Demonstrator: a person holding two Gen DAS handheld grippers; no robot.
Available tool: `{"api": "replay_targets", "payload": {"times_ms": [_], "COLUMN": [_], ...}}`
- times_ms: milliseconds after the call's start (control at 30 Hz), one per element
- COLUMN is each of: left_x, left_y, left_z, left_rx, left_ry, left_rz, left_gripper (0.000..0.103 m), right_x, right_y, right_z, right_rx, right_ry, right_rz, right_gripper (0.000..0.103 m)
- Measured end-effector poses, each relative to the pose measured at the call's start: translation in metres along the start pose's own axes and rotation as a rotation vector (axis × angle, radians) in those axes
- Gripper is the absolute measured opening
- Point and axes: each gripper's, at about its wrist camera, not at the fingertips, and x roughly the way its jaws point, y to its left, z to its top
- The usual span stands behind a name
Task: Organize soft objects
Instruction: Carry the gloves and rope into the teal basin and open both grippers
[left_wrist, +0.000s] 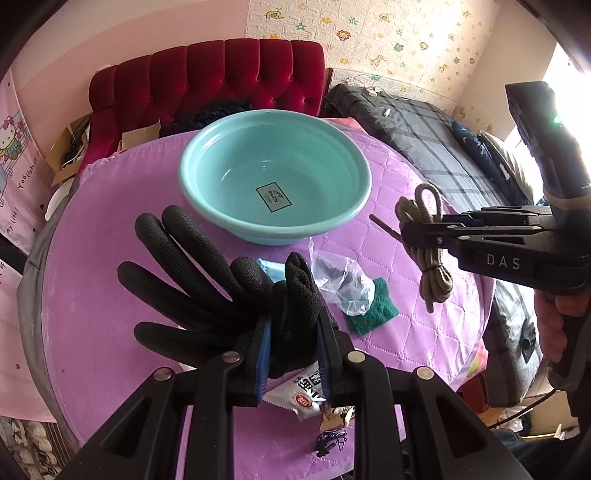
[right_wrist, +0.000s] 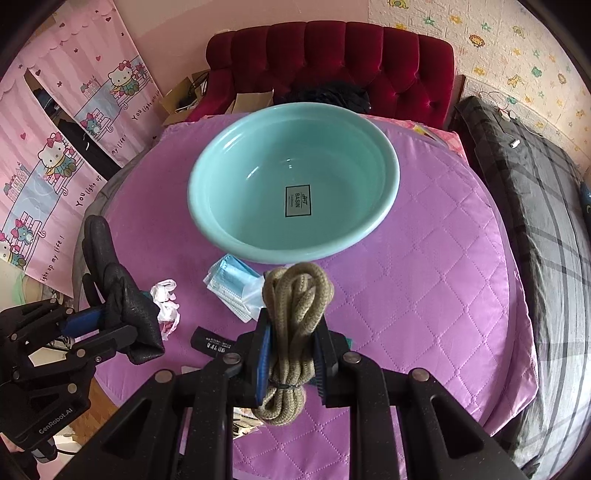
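A black glove hangs pinched at its cuff between the narrowly set jaws of the left gripper, its textured fingers splayed out and lifted clear of the table. A coil of tan rope, bound near one end by a thin tie, is clamped the same way in the right gripper, its loops bunched above the blue pads. Both items are held in the air over the near half of the table, with the glove toward the left edge and the rope more central.

The step in hand looks like carrying both soft things toward the empty teal basin, which sits toward the far edge of the quilted purple cover. The next move would call for bringing each gripper over the basin's rim and spreading the jaws so the glove and rope drop inside; the glove's loose fingers may snag the rim.

Other items lie on the table just in front of the basin: blue face masks, a clear plastic bag, a green scouring pad, a crumpled white and pink wrapper, and a white sachet near the front edge. A red tufted sofa stands behind the table.
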Motion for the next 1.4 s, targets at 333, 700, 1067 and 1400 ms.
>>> {"api": "replay_targets", "payload": {"times_ms": [333,700,1067,1400], "left_x": [0.012,0.035,0.067,0.107], "left_y": [-0.005,-0.003,0.007,0.022], "left_z": [0.039,0.084,0.116,0.138], "left_rx": [0.051,0.084,0.088,0.077], "left_ry": [-0.013,-0.031,-0.012,0.011], "left_rz": [-0.023,-0.046,-0.050,-0.043], "left_gripper": [0.023,0.024,0.024,0.024], "right_x": [0.005,0.026,0.054,0.091], "right_y": [-0.006,-0.019,-0.030,-0.043], "right_z": [0.043,0.086,0.121,0.147], "right_rx": [0.008,0.023,0.054,0.071], "right_ry": [-0.018,-0.027,-0.036,-0.022], "right_rz": [0.005,0.000,0.007,0.006], "right_gripper": [0.020,0.020,0.021,0.021]}}
